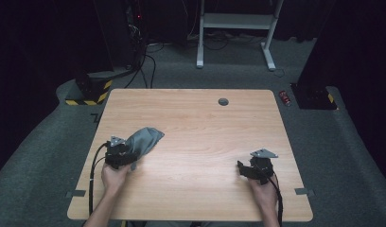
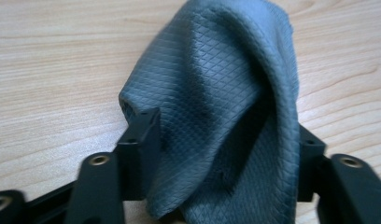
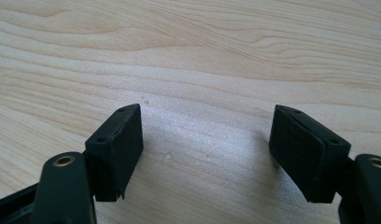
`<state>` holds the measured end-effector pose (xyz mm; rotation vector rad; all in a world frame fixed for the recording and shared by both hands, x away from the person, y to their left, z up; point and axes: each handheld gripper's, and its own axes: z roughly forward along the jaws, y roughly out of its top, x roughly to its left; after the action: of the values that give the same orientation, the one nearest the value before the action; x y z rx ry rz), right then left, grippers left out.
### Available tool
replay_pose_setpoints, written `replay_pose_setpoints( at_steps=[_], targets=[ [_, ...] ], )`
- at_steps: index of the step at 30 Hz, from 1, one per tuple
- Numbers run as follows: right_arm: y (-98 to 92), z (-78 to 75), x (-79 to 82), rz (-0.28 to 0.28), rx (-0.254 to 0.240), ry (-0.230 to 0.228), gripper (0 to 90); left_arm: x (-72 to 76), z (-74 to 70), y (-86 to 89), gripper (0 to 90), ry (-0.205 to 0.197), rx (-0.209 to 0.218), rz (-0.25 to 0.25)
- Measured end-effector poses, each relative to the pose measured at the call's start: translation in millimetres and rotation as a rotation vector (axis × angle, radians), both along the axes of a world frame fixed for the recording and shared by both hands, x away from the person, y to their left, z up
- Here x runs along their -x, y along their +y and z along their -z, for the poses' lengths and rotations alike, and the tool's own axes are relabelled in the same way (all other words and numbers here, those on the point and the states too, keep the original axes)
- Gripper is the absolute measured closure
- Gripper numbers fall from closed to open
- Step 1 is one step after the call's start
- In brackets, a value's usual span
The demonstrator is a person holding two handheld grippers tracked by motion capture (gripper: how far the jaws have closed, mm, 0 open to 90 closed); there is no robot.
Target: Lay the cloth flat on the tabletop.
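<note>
A grey quilted cloth [image 1: 146, 139] lies bunched on the left part of the wooden table [image 1: 205, 127]. My left gripper [image 1: 130, 152] is at the cloth's near end. In the left gripper view the cloth [image 2: 226, 88] rises in a fold between the two black jaws, and my left gripper [image 2: 226, 135] has both pads against it. My right gripper [image 1: 250, 166] rests low on the table's right side, far from the cloth. In the right gripper view my right gripper [image 3: 207, 140] stands open with bare wood between its jaws.
A round grey grommet [image 1: 223, 101] sits near the table's far edge. Beyond the table stand a white desk frame [image 1: 233, 21], a yellow-and-black striped base [image 1: 89, 92] with cables, and a red can [image 1: 284, 97] on the carpet.
</note>
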<state>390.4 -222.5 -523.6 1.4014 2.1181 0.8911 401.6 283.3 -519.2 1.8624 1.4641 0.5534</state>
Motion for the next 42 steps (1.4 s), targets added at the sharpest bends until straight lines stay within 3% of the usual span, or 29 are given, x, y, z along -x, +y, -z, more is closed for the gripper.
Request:
replay_pose_setpoints(
  at_steps=[6,11,14,16,17,23,26,29,42],
  targets=[
    [0.0,0.0,0.0,-0.001,0.000,0.000,25.9,-0.6,1.1,0.0,61.6,-0.004,-0.038,-0.011],
    [0.0,0.0,0.0,0.000,0.000,0.000,25.9,-1.2,0.4,6.3,77.8,0.008,-0.009,-0.007],
    [0.0,0.0,0.0,-0.001,0.000,0.000,25.9,-0.9,0.2,5.9,83.0,0.010,0.003,0.003],
    [0.0,0.0,0.0,0.000,0.000,0.000,25.9,-0.8,0.0,5.7,83.7,0.011,0.014,0.007],
    [0.0,0.0,0.0,-0.001,0.000,0.000,26.0,-0.5,-0.5,4.6,83.8,0.012,0.042,0.026],
    [0.0,0.0,0.0,-0.001,0.000,0.000,26.0,2.4,-1.8,-8.4,84.2,0.008,0.082,0.094],
    [0.0,0.0,0.0,-0.001,0.000,0.000,26.0,2.5,-2.9,-12.6,84.4,0.009,0.081,0.111],
    [0.0,0.0,0.1,0.000,0.000,0.000,26.0,0.3,-10.3,-25.0,84.7,0.002,0.049,0.166],
    [0.1,0.0,0.3,0.000,-0.001,0.001,26.0,-5.8,-17.9,-69.8,85.0,-0.006,0.072,0.296]
  ],
)
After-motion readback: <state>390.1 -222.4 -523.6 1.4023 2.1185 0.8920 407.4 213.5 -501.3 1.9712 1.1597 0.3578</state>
